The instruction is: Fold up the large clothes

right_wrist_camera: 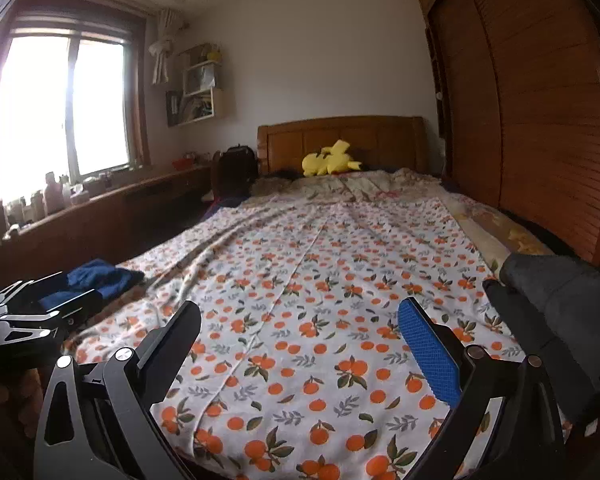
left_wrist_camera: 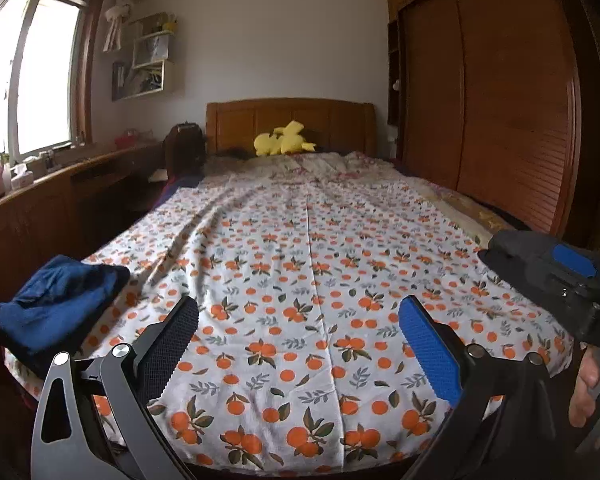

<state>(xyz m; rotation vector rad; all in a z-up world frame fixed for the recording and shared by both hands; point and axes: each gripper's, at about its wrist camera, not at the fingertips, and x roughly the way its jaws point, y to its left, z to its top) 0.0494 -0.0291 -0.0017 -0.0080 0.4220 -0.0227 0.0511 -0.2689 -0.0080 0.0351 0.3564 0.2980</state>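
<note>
A dark blue garment point(left_wrist_camera: 56, 300) lies bunched on the near left corner of the bed, on the white sheet with orange fruit print point(left_wrist_camera: 308, 264). It also shows in the right wrist view point(right_wrist_camera: 98, 278). My left gripper point(left_wrist_camera: 298, 312) is open and empty, held above the foot of the bed, to the right of the garment. My right gripper point(right_wrist_camera: 300, 316) is open and empty above the bed's near middle. The right gripper's body shows at the right edge of the left wrist view point(left_wrist_camera: 556, 276), and the left gripper's body at the left edge of the right wrist view point(right_wrist_camera: 32, 312).
A yellow plush toy point(left_wrist_camera: 284, 143) lies by the wooden headboard point(left_wrist_camera: 290, 120). A wooden wardrobe point(left_wrist_camera: 500, 92) runs along the right side. A wooden desk with bottles point(left_wrist_camera: 52, 184) stands under the window on the left. A dark grey cloth point(right_wrist_camera: 556, 288) lies at the right.
</note>
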